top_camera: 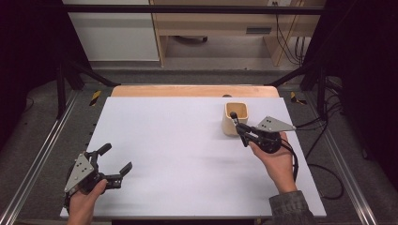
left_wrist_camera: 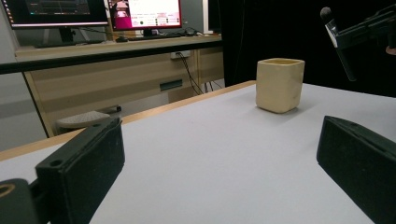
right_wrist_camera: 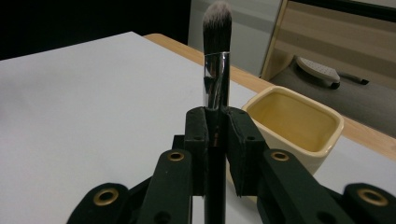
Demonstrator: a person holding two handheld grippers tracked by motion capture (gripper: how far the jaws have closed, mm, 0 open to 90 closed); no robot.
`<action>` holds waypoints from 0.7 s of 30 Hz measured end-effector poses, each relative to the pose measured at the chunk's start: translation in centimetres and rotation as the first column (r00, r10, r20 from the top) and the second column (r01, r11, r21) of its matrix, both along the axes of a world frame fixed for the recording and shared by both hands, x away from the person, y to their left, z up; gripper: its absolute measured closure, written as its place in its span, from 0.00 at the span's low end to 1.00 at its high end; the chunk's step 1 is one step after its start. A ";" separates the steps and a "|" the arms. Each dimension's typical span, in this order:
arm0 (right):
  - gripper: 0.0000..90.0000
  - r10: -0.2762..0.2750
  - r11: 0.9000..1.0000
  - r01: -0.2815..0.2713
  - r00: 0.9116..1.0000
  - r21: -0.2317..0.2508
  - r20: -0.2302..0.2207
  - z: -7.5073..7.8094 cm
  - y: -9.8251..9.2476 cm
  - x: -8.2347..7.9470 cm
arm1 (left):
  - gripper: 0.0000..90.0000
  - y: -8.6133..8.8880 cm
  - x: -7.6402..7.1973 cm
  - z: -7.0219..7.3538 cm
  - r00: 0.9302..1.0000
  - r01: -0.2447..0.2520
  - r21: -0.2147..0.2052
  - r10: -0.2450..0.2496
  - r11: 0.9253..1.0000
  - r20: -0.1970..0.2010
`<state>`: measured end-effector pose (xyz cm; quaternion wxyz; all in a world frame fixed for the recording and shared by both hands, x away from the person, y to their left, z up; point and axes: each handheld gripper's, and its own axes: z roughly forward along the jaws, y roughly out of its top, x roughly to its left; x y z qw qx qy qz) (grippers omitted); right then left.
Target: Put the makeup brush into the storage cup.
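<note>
- From the high view I see my right hand point(top_camera: 274, 161) coming in from the bottom right, palm up under the right tool point(top_camera: 240, 132), forearm angled toward eleven o'clock.
- The right tool is clamped on a makeup brush point(right_wrist_camera: 216, 74); in the right gripper view both pads press the dark handle just below the silver ferrule, with the bristle tip standing past the jaws.
- In the high view the brush point(top_camera: 234, 121) sits at the near rim of the cream cup point(top_camera: 234, 123), its bristle end toward twelve o'clock. I cannot tell whether it touches the cup.
- The cup stands upright on the white desk point(top_camera: 178, 154), at about two o'clock from the desk's middle, near the far edge.
- In the right gripper view the cup point(right_wrist_camera: 299, 126) lies just beyond the jaws, at about two o'clock from them, its yellowish inside showing.
- My left hand point(top_camera: 87, 199) enters at the bottom left, wrapped around the body of the left tool point(top_camera: 117, 161), which points toward two o'clock, low over the desk.
- The left tool stands apart, nothing between its jaws; in the left gripper view the two black pads sit wide at either side of bare desk.
- That same view shows the cup point(left_wrist_camera: 279, 85) well ahead at one o'clock, and the right tool point(left_wrist_camera: 355, 35) with the brush point(left_wrist_camera: 335, 39) raised beside it.
</note>
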<state>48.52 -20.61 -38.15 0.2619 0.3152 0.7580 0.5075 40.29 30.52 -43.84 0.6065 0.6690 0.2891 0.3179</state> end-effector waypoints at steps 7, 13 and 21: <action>0.88 -0.046 0.999 0.045 0.998 0.030 0.037 0.2 -0.3 -0.1 | 0.01 0.0 0.0 0.0 1.000 0.000 0.000 0.000 1.000 0.001; 0.88 -0.077 0.996 0.074 0.995 0.055 0.067 0.4 -0.3 -0.3 | 0.01 0.0 0.0 0.0 1.000 -0.002 -0.002 0.002 1.000 0.000; 0.88 -0.107 0.993 0.102 0.990 0.060 0.089 0.5 -0.3 -0.4 | 0.01 0.0 0.0 0.0 1.000 -0.001 -0.002 0.001 1.000 0.000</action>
